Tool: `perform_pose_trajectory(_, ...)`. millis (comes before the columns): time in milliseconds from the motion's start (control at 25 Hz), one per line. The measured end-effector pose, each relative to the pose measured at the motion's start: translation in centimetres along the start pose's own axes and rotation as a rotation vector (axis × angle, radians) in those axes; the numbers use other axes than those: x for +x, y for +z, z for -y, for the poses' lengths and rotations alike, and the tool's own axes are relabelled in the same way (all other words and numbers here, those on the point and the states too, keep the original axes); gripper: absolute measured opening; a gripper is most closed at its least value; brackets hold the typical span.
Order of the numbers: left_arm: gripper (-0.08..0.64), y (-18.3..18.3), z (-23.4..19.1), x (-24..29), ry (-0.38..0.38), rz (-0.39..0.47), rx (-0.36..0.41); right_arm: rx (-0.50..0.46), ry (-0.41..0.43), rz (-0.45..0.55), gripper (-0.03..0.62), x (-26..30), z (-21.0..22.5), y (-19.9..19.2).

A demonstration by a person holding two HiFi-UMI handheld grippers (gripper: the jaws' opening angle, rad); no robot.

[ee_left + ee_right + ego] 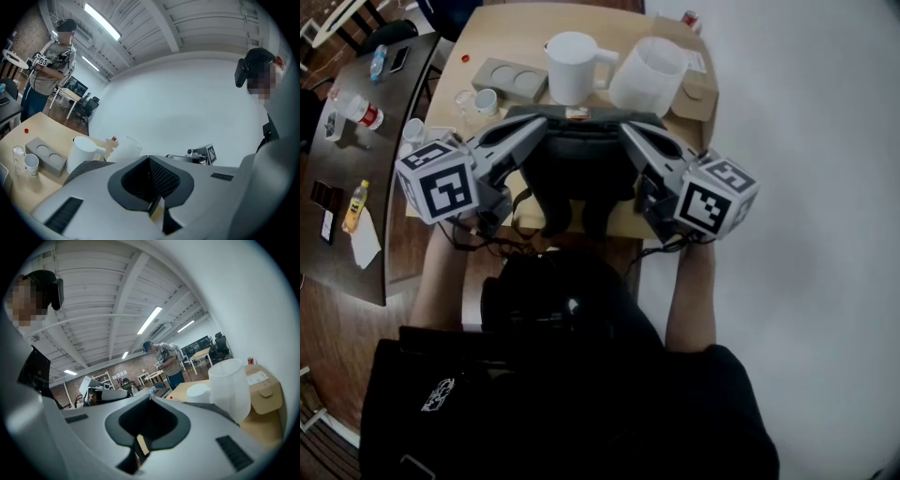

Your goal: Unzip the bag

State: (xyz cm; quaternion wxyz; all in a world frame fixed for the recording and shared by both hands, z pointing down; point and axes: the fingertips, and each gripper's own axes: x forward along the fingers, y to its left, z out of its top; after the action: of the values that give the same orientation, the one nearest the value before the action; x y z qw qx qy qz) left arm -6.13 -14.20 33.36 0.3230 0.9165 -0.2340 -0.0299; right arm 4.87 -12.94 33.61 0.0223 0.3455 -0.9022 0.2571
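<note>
The left gripper (539,124) has its fingers pressed together on nothing, their tip by the bag's top left corner. The black bag (577,169) lies at the near edge of the tabletop (502,28), between both tools. The right gripper (628,128) is likewise closed and empty. I'd open one to pinch fabric beside the zip and the other to take the pull, which I can't quite spot from here. Count: two grippers, one bag, one white cup (486,100), one grey block (510,79), one jug (572,66), one clear tub (649,75), one box (698,94).
</note>
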Motion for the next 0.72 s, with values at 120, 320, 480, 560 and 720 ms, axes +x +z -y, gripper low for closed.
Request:
perform_pose_trajectory(120, 0.005, 0.07, -0.10, -0.11, 0.001, 0.005, 0.002, 0.002, 0.000, 0.005, 0.008, -0.03, 0.10, 0.06)
perform_pose_trajectory(320, 0.005, 0.13, -0.15, -0.10, 0.000, 0.010, -0.002, -0.001, 0.003, 0.009, 0.008, 0.01, 0.20, 0.17)
perform_pose_trajectory(480, 0.005, 0.19, -0.15, -0.17, -0.001, 0.011, -0.003, 0.012, 0.007, 0.017, 0.009, 0.05, 0.05, 0.31)
perform_pose_trajectory(560, 0.005, 0.21, -0.13, -0.19, -0.001, 0.011, -0.004, 0.023, 0.014, 0.017, 0.009, 0.05, -0.01, 0.37)
perform_pose_trajectory(720, 0.005, 0.15, -0.06, -0.15, -0.001, 0.012, -0.007, 0.022, 0.020, 0.004, 0.012, -0.06, 0.13, 0.24)
